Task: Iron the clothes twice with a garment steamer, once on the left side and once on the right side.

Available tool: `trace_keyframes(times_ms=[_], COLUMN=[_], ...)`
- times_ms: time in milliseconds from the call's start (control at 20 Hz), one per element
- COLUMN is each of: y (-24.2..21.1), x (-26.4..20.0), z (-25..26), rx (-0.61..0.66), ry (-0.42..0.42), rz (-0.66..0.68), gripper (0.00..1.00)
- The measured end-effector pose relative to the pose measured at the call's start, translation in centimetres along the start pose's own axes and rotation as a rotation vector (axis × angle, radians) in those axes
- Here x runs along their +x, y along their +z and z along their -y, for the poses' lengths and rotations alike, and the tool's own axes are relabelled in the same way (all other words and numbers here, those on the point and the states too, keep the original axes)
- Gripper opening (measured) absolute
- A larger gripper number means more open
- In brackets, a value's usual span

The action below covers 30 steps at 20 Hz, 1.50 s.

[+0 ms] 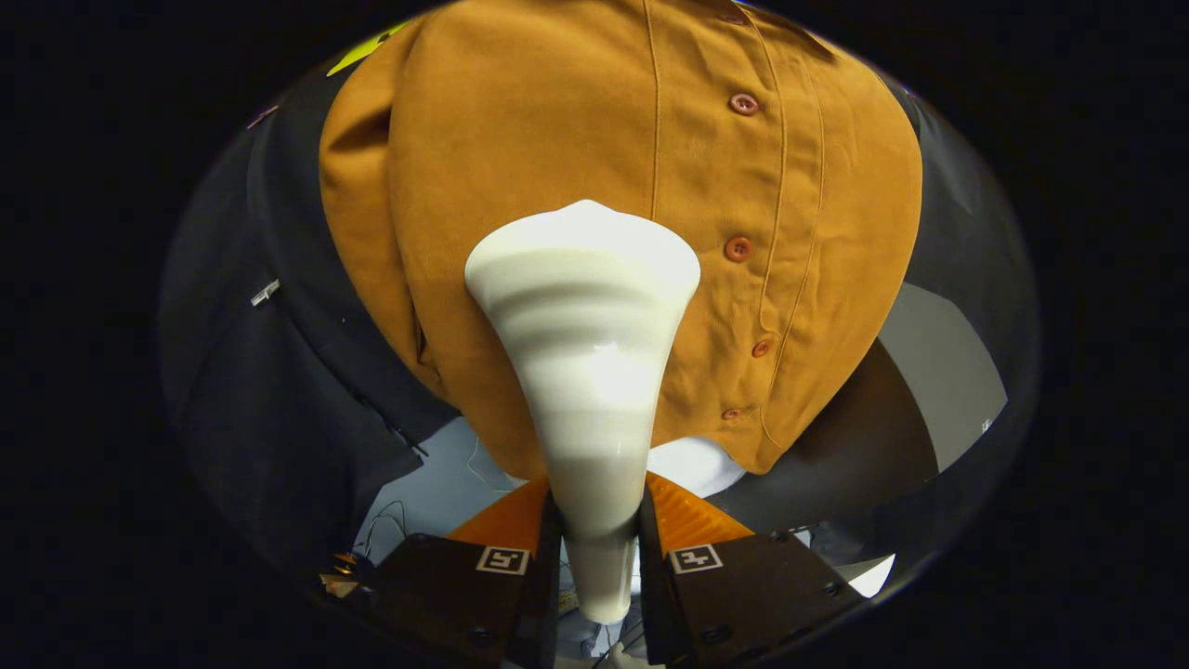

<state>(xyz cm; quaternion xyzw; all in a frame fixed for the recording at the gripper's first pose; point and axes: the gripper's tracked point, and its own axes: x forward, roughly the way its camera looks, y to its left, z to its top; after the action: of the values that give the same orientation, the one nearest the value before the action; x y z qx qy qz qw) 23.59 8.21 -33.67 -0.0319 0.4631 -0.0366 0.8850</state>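
A white garment steamer (587, 372) stands up between my fingers, its narrow handle clamped on both sides and its wide flared head pointing forward. My gripper (599, 530) is shut on that handle. Right ahead hangs an orange-brown buttoned shirt (520, 158). The steamer head lies over the shirt's panel left of the button placket (752, 251), around mid height; I cannot tell whether it touches the cloth. The shirt's hem hangs just above my fingertips.
A dark garment (269, 372) hangs to the left of the shirt, partly behind it. White cloth (692, 463) shows below the shirt's hem. A pale grey wall panel (947, 372) lies low on the right, and thin cables (385, 530) run at lower left.
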Motion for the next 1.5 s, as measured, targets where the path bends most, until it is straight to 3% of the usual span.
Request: trace_keyframes(times_ms=[550, 1500], y=[-2.4, 10.3], x=[-0.3, -15.3], z=[0.7, 12.0], rx=[-0.004, 0.109], ry=[-0.002, -0.081], rz=[-0.028, 0.413], gripper=[0.4, 0.4])
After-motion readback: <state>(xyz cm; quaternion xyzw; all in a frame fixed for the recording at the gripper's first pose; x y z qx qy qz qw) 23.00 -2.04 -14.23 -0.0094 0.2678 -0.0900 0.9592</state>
